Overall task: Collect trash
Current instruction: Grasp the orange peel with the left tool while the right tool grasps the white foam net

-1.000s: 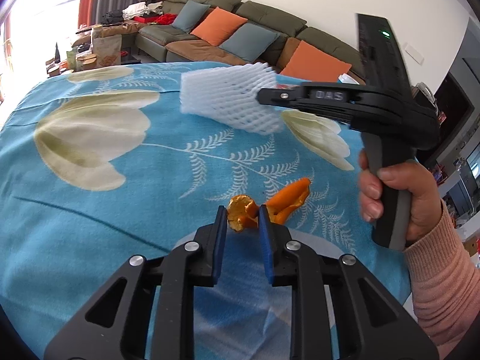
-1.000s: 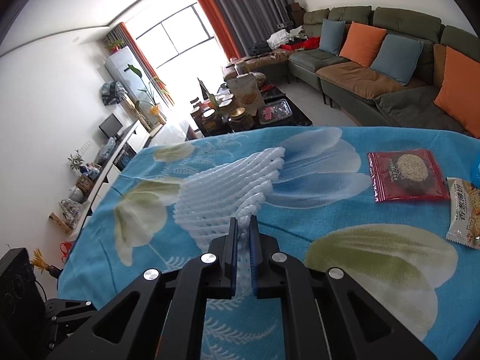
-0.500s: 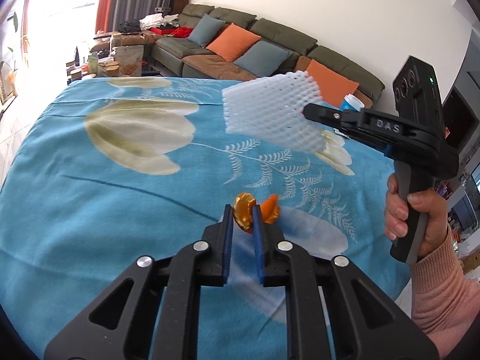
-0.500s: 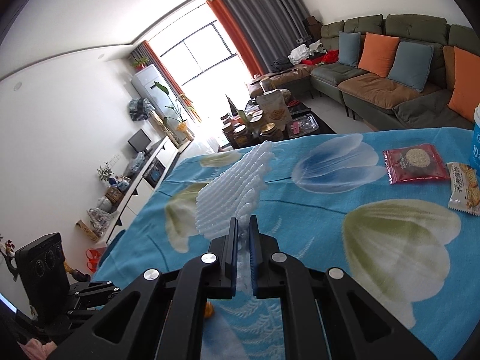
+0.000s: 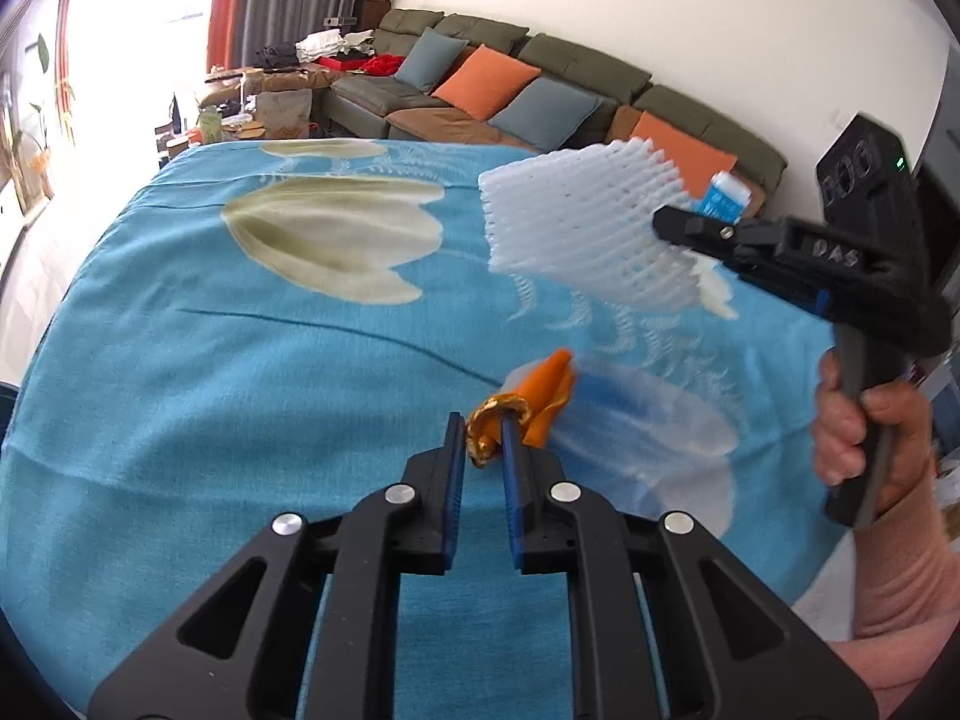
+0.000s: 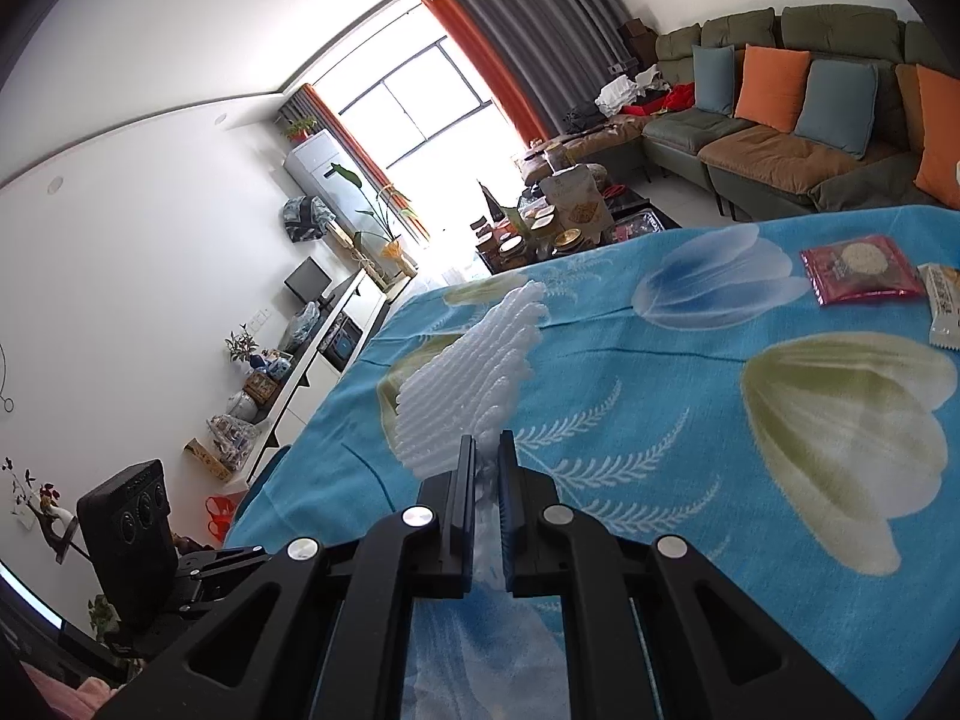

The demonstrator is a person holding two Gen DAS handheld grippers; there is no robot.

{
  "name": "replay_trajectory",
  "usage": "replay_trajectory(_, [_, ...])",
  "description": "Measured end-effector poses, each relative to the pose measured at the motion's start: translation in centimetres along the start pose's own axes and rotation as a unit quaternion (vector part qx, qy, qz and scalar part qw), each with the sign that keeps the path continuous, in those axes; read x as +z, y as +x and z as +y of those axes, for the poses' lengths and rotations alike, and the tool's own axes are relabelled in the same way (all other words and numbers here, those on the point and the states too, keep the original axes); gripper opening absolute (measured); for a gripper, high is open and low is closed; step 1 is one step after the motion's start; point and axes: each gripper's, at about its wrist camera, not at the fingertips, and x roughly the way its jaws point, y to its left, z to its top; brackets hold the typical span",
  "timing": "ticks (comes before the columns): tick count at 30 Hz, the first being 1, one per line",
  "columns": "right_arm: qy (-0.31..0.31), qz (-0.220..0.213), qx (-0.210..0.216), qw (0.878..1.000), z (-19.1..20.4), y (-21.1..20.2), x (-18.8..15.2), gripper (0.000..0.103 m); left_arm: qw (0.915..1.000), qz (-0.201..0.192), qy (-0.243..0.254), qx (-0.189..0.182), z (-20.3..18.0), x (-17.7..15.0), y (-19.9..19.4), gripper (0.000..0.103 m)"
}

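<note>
A piece of orange peel (image 5: 543, 402) is pinched between the blue pads of my left gripper (image 5: 482, 429), which is shut on it just above the blue flowered tablecloth (image 5: 240, 390). A white foam fruit net (image 5: 582, 222) hangs in the air to the upper right, clamped at its edge by my right gripper (image 5: 666, 222), held by a hand (image 5: 864, 438) in a pink sleeve. In the right wrist view the foam net (image 6: 468, 372) sticks up from the right gripper (image 6: 487, 441), whose jaws are shut on it.
A red snack packet (image 6: 858, 270) and a pale wrapper (image 6: 945, 312) lie on the cloth at the far right. A blue and white container (image 5: 729, 195) shows behind the net. A sofa (image 5: 540, 96) with cushions stands beyond the table's far edge.
My left gripper went from open around the peel to shut on it and raised it off the cloth. The right gripper carried the foam net to the right.
</note>
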Motion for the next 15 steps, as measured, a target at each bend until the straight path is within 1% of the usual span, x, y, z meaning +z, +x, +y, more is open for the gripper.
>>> replay_trajectory(4, [0.007, 0.002, 0.000, 1.000, -0.1, 0.1, -0.5, 0.006, 0.9999, 0.009, -0.002, -0.011, 0.3, -0.4, 0.8, 0.013])
replay_trajectory(5, [0.008, 0.003, 0.001, 1.000, -0.2, 0.1, -0.6, 0.006, 0.9998, 0.009, -0.003, -0.016, 0.3, -0.4, 0.9, 0.011])
replay_trajectory(9, [0.009, 0.002, 0.004, 1.000, -0.1, -0.1, -0.7, 0.006, 0.9998, -0.001, 0.001, -0.019, 0.1, -0.5, 0.6, 0.008])
replay_trajectory(15, [0.012, -0.004, 0.019, 1.000, 0.5, -0.4, -0.9, 0.006, 0.9996, -0.026, -0.002, -0.012, 0.0, -0.4, -1.2, 0.007])
